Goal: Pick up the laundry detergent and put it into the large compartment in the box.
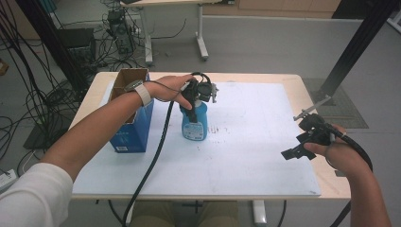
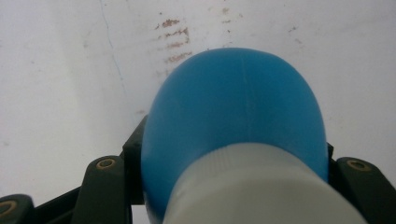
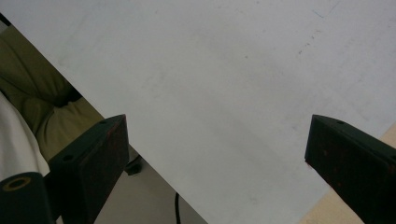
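I have the left tongs (image 1: 195, 97) clamped on the blue spray bottle (image 1: 194, 122), gripping it up at the neck just under the white cap; in the left gripper view the black jaws sit tight against both sides of the bottle's (image 2: 233, 112) blue shoulder. The bottle stands upright on the white mat (image 1: 255, 142) covering the tabletop (image 1: 302, 87), just beside the open blue cardboard box (image 1: 130, 123), bottle and box apart by a narrow gap. So the grasp looks done, as far as I can judge, and the carrying part is not: the bottle's base seems to rest on the mat (I cannot tell whether it is a hair off it). What I judge is left is lifting it and setting it wherever it belongs, perhaps into the box, whose top flaps stand open. My right tongs (image 1: 295, 152) hang idle near the mat's right edge, jaws spread wide with nothing between them, only bare mat beneath in the right gripper view
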Demonstrator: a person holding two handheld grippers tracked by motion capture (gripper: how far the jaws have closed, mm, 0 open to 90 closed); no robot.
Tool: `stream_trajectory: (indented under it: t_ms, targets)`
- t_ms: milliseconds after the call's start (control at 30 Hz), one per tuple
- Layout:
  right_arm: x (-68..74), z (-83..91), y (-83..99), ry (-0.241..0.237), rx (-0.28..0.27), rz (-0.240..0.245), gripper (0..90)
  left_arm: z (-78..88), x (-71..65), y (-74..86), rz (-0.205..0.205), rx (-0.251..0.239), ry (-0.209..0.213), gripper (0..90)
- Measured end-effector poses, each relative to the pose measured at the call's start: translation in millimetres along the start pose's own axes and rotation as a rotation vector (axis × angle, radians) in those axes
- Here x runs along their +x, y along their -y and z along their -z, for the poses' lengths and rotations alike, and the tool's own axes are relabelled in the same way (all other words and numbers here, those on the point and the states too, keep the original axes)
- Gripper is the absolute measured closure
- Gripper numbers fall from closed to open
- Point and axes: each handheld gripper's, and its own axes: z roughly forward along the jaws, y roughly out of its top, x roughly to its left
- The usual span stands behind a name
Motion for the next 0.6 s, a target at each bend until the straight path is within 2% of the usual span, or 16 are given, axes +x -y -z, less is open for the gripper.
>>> stream_trajectory:
  t_ms: [600]
  targets:
    - [-0.2,0.2,0.6,0.003,-0.003,-0.004,6.4,-0.2,-0.8,0.9,0.008,-0.004,-0.003,39.9]
